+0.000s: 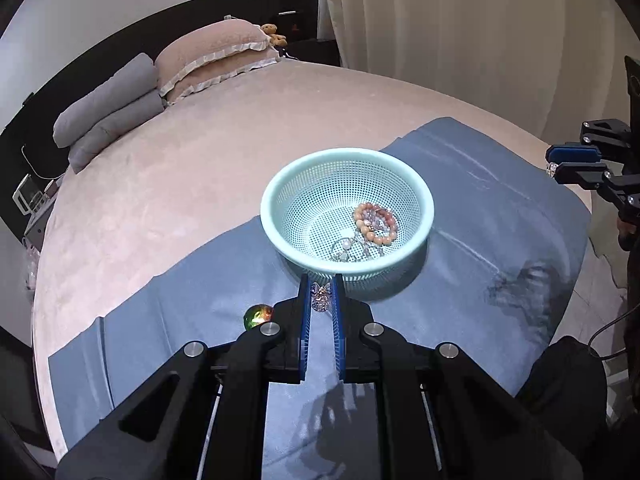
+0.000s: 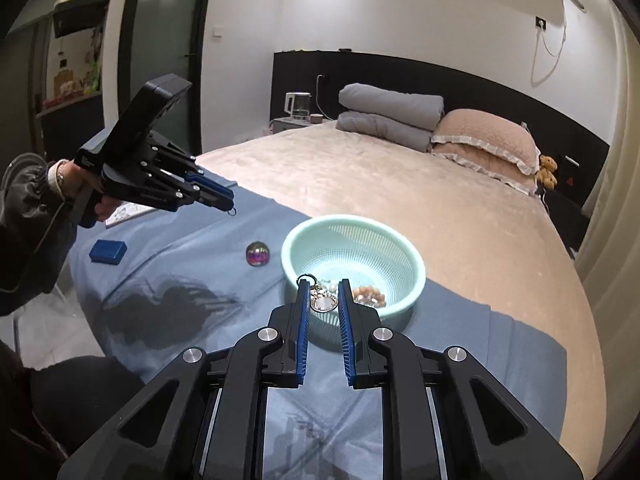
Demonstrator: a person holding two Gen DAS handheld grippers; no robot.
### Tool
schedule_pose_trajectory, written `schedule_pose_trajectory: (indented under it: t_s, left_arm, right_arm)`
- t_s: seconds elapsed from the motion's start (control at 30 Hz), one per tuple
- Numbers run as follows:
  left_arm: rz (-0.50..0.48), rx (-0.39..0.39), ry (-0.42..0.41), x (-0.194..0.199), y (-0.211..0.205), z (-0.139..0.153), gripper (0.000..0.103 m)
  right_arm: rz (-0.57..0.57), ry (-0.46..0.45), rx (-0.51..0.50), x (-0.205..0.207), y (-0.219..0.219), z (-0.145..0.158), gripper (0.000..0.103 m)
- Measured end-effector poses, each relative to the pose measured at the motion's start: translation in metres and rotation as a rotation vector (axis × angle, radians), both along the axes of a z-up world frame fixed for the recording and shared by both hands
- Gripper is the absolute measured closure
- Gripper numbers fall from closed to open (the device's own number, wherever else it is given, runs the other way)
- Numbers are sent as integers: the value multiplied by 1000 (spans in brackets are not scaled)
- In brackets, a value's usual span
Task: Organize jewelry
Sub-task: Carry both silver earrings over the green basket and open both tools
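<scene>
Jewelry: crystal charm (image 1: 320,297) pinched in left tongs (image 1: 319,294), ring pendant (image 2: 323,302) pinched in right tongs (image 2: 323,300); basket (image 1: 427,200) at 12 o'clock. Move fwd over rim, release low; charm prob. fragile.

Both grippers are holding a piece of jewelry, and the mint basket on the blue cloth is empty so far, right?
Not empty. The left wrist view shows a pink bead bracelet and silvery pieces already in the mint basket. The rest holds: left gripper and right gripper each grip a piece.
</scene>
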State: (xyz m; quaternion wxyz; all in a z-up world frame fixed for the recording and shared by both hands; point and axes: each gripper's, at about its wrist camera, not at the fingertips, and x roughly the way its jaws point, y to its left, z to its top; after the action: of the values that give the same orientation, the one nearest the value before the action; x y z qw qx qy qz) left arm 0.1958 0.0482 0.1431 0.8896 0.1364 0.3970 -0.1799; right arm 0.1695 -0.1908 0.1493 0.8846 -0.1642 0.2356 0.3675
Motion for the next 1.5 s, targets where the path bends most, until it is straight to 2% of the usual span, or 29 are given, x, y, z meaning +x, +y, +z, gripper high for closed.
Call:
schedule_pose_trajectory:
  t_s: [0.2,0.37,0.67,0.8,0.97,1.27,1.4,1.43,1.47,1.5]
  left_arm:
    - [3,6,17,36,-15,10,93]
    - [-21,-1,19,61,-26,4,93]
    - [-46,-9,112,108,-39,-41,93]
    - [-55,21,167,124,-42,-68,92]
    - [-60,23,215,138,-44,-94,92]
    - [-86,47,256,150,-57,-117,92]
    - [-86,89,243,148,-60,-117,91]
    - [-84,88,242,148,-59,-116,89]
    - [-77,87,235,147,-57,-113,79]
    - [-64,94,220,145,-55,-110,54]
  right_arm:
    - [22,1,0,29,12,12,90]
    - [41,26,-12,61,29,7,90]
    - [63,132,-20,124,55,-40,90]
    - [58,171,-50,144,65,-66,90]
    - [61,210,-68,160,71,-90,90]
    - [33,253,-79,177,70,-109,89]
    - [3,233,-74,177,66,-110,89]
    - [0,232,-72,176,63,-110,89]
    - [-12,218,-78,174,62,-109,87]
    - [-30,197,-86,172,61,-107,75]
